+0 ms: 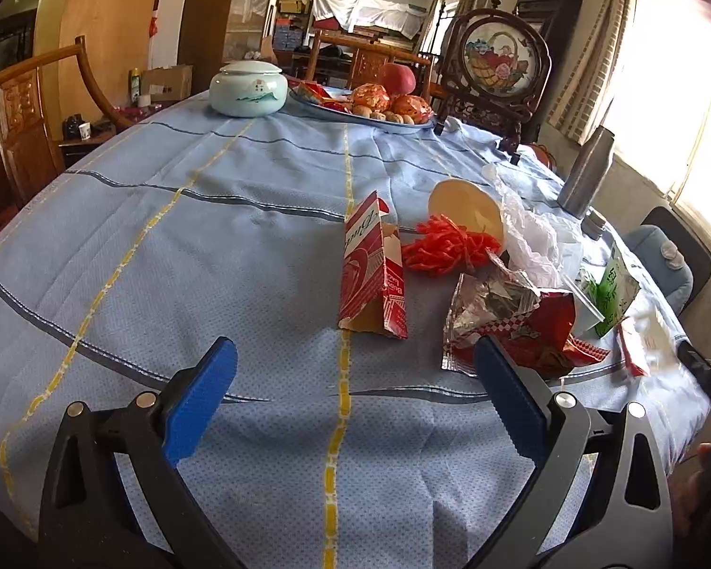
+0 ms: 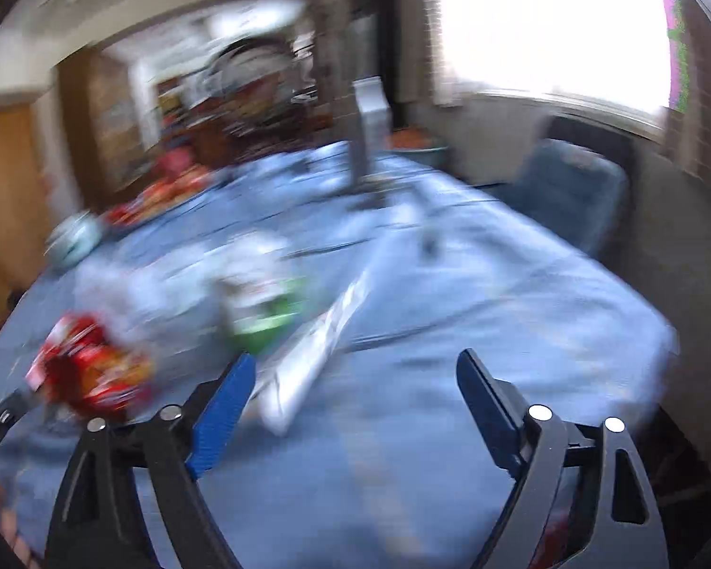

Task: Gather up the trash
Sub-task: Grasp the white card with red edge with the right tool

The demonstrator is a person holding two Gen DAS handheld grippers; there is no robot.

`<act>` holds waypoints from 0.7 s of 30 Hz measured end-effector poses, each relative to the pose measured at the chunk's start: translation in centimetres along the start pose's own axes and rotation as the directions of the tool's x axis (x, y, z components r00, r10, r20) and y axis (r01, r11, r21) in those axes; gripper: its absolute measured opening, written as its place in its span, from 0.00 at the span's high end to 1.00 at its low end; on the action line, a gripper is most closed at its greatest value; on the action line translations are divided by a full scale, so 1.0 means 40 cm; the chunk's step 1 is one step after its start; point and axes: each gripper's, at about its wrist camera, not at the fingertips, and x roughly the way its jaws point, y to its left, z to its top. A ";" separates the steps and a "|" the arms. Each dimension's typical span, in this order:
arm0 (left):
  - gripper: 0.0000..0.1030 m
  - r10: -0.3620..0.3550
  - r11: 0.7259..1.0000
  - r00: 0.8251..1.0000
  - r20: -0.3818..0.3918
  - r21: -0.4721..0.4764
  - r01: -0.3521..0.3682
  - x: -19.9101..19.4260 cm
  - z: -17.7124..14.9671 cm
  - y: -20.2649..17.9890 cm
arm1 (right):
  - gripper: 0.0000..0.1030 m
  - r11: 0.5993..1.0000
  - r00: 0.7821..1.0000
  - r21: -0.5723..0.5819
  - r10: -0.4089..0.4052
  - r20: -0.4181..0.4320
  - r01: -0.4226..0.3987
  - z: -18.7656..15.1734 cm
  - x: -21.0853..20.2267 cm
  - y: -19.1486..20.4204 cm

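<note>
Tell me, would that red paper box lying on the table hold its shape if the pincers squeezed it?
Probably not. The red paper box looks torn open, empty and already flattened, so it would likely crumple. It seems light and might slide on the tablecloth.

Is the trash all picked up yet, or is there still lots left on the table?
Nothing looks collected yet. Both tongs are open and empty: the left tongs and the right tongs just hover over the tablecloth. Still lying there: the red carton, the red snack bag, the orange shreds, the clear plastic and the green packet.
</note>
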 end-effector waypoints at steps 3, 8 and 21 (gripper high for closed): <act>0.07 0.002 1.000 1.000 0.000 0.014 -0.002 0.002 0.000 -0.011 | 0.19 0.995 0.997 0.064 0.081 -0.005 -0.080 0.004 -0.016 -0.058; 0.07 0.033 0.999 0.999 0.009 0.036 -0.033 0.001 -0.003 -0.024 | 0.19 0.991 0.990 0.031 0.132 -0.040 -0.131 -0.009 0.006 -0.020; 0.07 0.032 0.998 0.999 0.006 0.059 -0.032 0.002 -0.005 -0.033 | 0.38 0.991 0.991 -0.124 0.042 -0.129 -0.058 -0.044 0.109 0.103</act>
